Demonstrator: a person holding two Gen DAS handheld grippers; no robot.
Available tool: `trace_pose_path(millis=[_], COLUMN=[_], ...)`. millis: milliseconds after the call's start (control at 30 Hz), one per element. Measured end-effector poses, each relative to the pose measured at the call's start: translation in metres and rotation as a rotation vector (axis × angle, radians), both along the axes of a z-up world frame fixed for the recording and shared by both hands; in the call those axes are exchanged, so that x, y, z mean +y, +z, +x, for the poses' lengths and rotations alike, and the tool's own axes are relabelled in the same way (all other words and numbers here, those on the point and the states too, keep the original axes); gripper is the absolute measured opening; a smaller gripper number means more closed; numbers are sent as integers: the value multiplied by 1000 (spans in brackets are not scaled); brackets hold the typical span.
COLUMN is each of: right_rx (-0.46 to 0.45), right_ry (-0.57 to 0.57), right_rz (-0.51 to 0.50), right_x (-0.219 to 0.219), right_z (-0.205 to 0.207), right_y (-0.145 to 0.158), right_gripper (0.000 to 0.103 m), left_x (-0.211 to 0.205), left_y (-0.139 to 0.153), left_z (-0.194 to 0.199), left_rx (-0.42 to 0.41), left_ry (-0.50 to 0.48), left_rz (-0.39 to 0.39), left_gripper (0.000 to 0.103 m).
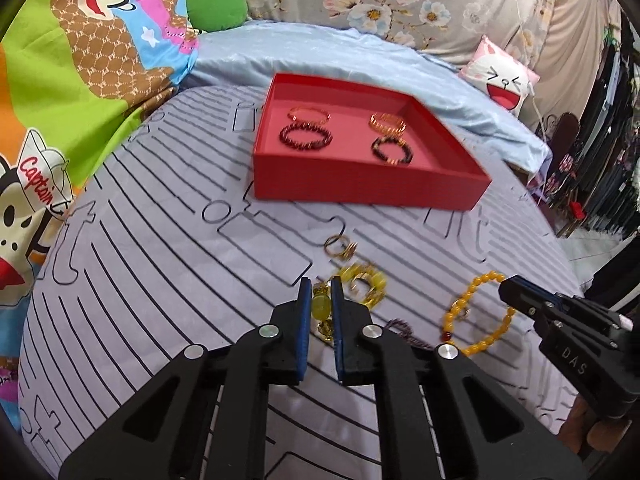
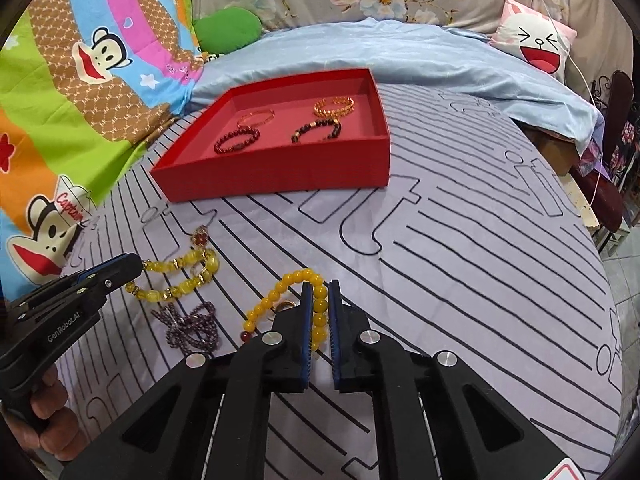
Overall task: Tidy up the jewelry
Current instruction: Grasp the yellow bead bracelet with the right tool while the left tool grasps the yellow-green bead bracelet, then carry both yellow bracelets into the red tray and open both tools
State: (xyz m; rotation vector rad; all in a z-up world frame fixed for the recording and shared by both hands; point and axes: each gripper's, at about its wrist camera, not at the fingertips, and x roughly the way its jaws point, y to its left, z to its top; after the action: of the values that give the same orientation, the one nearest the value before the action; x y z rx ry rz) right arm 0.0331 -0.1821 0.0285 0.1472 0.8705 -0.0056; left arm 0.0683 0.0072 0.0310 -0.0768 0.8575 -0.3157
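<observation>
A: Biggest first: grey striped bedspread (image 1: 160, 260), filling most of both views. Soft, yielding under anything pressed into it.

B: Then the red box (image 1: 360, 190), upper middle of the left wrist view, upper left of centre in the right. Looks like stiff card, shallow and open-topped. Holds four bracelets (image 1: 306, 136) in two rows, each apart from the next.

A: And the grippers?

B: Left gripper (image 1: 321, 284), lower middle of its own view: clamped narrow on the pale yellow bracelet (image 1: 362, 280), with a fat bead pinched between the blue pads. Right gripper (image 2: 320, 286), lower middle of its view: likewise nipped tight on the amber bracelet (image 2: 276, 292), across the line of beads.

A: Handling?

B: Probably light. Hard, glossy, round beads on a limp cord, so likely to roll or squirt out of a flat pinch, and to sag and swing from one held point. Better gripped across the cord between two beads, or square on a bead's widest part. Glassy look to the pale one: worth setting down, not dropping.

A: Smaller bits?

B: Purple bead strand (image 2: 192, 328), heaped at lower left of the right view. Floppy and prone to tangling. Last, gold ring (image 1: 340, 246), below the box near the middle of the left view. Tiny, stiff, and hard to get under on soft cloth.
</observation>
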Motion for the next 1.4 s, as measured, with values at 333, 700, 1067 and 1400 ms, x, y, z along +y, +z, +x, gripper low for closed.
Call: trace_pose_path(millis=[333,700,1067,1400], right_rx=[-67,-141,-180,-93], right_ry=[25,25,17,66], right_rz=[19,7,-11,141], right_x=[2,-10,-19,-15], right_z=[2,28,97,149], right_y=[35,69,91,48], right_gripper=[7,7,7,7], left_x=[-3,-25,-52,-50], left_y=[41,92,116,72], left_z=[3,26,91,143], left_rx=[-46,-144,-171,-47], left_ry=[-33,-97,-137,-139], left_rz=[-37,-31,-94,-208], left_gripper=[9,9,9,9])
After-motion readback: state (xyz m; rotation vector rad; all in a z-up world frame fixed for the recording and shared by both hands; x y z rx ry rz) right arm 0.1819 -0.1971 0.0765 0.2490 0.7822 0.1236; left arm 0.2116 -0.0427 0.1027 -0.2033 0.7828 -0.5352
